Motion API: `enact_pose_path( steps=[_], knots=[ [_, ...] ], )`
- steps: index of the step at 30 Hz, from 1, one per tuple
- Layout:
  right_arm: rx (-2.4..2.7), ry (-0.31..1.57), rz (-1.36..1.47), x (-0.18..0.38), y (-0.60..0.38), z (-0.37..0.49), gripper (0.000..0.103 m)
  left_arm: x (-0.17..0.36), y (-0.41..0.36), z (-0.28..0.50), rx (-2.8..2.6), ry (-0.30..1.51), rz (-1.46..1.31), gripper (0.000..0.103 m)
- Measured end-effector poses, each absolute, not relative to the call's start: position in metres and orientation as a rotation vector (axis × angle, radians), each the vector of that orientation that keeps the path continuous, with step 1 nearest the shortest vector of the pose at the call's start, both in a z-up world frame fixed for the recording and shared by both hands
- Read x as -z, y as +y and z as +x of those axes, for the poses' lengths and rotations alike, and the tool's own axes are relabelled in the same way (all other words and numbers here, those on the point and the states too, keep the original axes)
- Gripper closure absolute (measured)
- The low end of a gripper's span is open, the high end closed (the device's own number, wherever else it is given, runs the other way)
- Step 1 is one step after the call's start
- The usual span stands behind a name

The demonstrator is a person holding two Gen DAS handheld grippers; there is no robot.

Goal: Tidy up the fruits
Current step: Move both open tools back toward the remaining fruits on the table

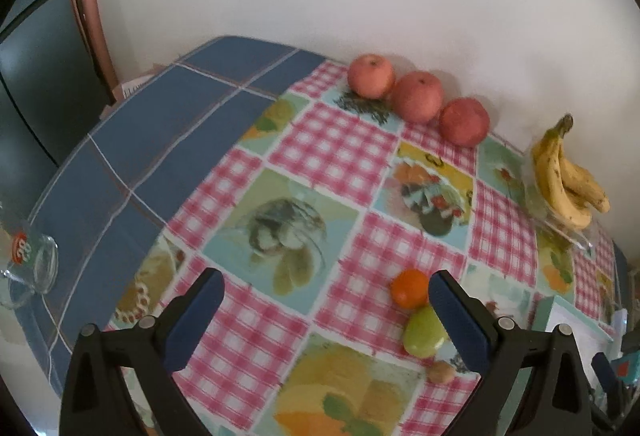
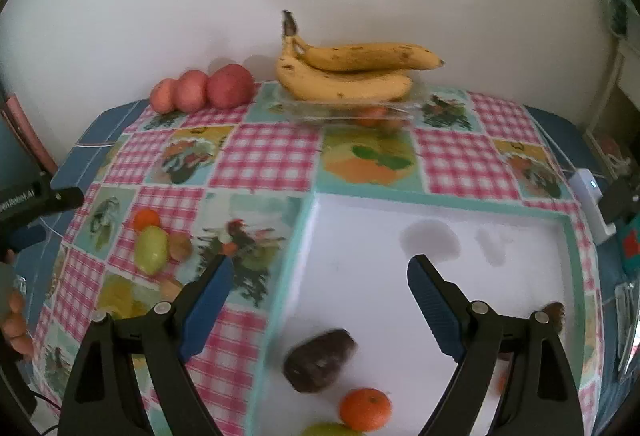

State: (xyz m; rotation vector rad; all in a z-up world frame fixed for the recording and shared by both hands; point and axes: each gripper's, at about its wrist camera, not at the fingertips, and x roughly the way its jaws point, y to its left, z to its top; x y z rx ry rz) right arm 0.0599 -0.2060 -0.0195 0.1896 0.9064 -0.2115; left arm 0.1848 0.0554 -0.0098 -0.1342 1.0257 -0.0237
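Observation:
Three red apples (image 1: 416, 96) line the wall at the back of the table; they also show in the right wrist view (image 2: 204, 88). A bunch of bananas (image 2: 348, 70) lies on a clear glass dish (image 2: 416, 100). An orange (image 1: 409, 288), a green fruit (image 1: 424, 330) and a small brown fruit (image 1: 440, 372) sit on the cloth beside the right finger of my open, empty left gripper (image 1: 326, 320). My open, empty right gripper (image 2: 320, 300) hovers over a white tray (image 2: 440, 236) holding a dark avocado (image 2: 320, 360), an orange (image 2: 365, 409) and a green fruit (image 2: 328, 430).
A glass mug (image 1: 32, 264) stands at the table's left edge on the blue cloth. A white device (image 2: 592, 200) lies by the tray's right side. The wall runs close behind the fruit. The patterned tablecloth (image 1: 320, 156) covers the table.

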Motion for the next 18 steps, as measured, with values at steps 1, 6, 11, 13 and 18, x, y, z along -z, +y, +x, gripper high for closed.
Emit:
enact_pose_path(
  steps=[1,6,11,13,18],
  knots=[
    [0.202,0.909,0.184,0.018,-0.202,0.064,0.014,0.009,0.059,0.186,0.030,1.016,-0.144,0.000],
    [0.165,0.936,0.117,0.009,-0.178,0.087,0.014,0.006,0.072,0.191,-0.012,1.005,-0.086,0.000],
    [0.115,0.935,0.088,0.001,-0.156,0.103,0.014,0.000,0.079,0.192,-0.008,0.976,-0.093,0.000],
    [0.093,0.940,0.077,0.001,-0.148,0.108,0.014,0.003,0.083,0.195,0.018,0.996,-0.141,0.000],
    [0.067,1.001,0.056,0.021,-0.135,0.119,0.014,0.023,0.077,0.200,0.010,1.067,-0.107,0.000]
  ],
)
